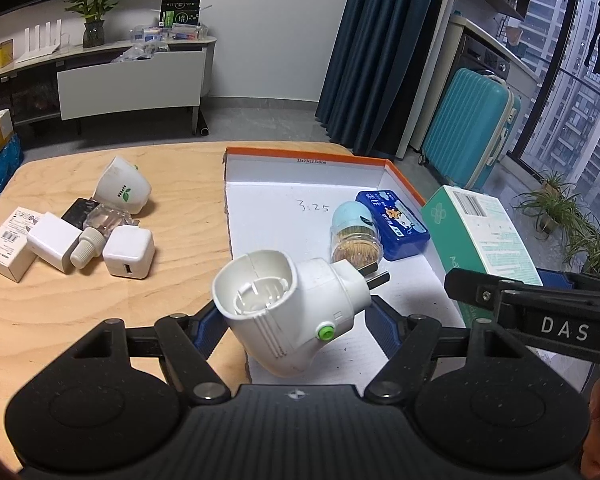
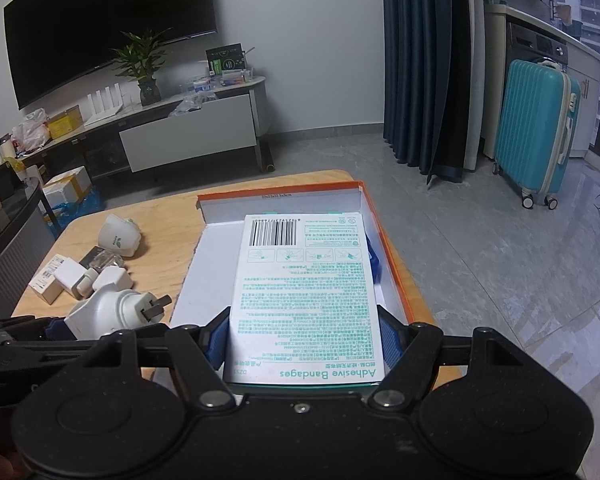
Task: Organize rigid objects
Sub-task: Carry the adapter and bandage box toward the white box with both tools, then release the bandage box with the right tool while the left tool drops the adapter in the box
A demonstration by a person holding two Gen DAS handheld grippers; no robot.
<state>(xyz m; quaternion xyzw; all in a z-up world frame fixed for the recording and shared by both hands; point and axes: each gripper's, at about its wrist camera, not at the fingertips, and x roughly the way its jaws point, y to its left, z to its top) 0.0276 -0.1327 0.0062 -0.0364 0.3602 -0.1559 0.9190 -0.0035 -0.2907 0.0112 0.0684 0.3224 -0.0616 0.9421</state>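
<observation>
My left gripper [image 1: 296,316] is shut on a white plug-in device [image 1: 296,304] with a green button, held over the near left edge of the orange-rimmed white box [image 1: 284,216]; the same plug-in device [image 2: 112,312] shows in the right wrist view. My right gripper [image 2: 304,336] is shut on a green-and-white adhesive bandage box [image 2: 304,288], held over the orange-rimmed box [image 2: 284,196]; the bandage box [image 1: 480,232] appears at the right in the left wrist view. Inside the orange-rimmed box lie a blue tin [image 1: 396,224] and a toothpick jar [image 1: 356,240].
On the wooden table [image 1: 100,312] left of the box lies a cluster: another white plug-in device [image 1: 122,190], a clear bottle [image 1: 100,228], two white chargers [image 1: 129,257], a small carton [image 1: 8,244]. A teal suitcase [image 2: 536,128] stands on the floor at right.
</observation>
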